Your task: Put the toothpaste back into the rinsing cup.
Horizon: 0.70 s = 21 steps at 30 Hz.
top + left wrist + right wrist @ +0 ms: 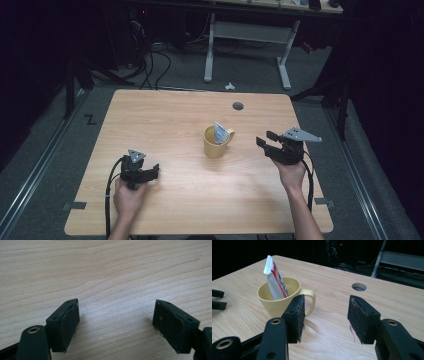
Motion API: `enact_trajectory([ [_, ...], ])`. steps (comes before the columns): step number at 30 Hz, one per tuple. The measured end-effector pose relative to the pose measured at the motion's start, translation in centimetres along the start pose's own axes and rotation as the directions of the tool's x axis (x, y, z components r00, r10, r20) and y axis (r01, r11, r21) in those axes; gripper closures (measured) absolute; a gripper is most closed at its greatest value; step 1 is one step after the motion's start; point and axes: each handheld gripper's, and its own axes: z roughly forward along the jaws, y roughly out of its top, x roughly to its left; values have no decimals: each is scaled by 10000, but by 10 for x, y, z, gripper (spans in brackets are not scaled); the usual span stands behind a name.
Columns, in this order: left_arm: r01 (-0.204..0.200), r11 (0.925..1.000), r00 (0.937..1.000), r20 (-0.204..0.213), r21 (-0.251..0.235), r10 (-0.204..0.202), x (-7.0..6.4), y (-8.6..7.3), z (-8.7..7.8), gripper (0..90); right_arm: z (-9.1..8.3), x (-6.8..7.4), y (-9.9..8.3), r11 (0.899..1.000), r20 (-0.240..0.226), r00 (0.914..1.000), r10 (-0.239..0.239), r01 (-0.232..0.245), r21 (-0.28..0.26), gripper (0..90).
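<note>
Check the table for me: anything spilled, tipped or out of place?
Nothing spilled. The yellow mug stands upright, with a white packet leaning inside it, sticking above the rim. Both grippers, left and right, are open and apart from it.

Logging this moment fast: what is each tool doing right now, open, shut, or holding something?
Left tool: open, holding nothing, low over the table.
Right tool: open, holding nothing, beside the mug with the packet in it.
</note>
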Motion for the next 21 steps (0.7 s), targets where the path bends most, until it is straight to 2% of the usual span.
enact_trajectory([
  [21, 3, 10000, 10000, -1, 1, -3, 0, 0, 0, 218, -10, -11, -16, 9989, 211, 9987, 469, -467, -99, 483],
])
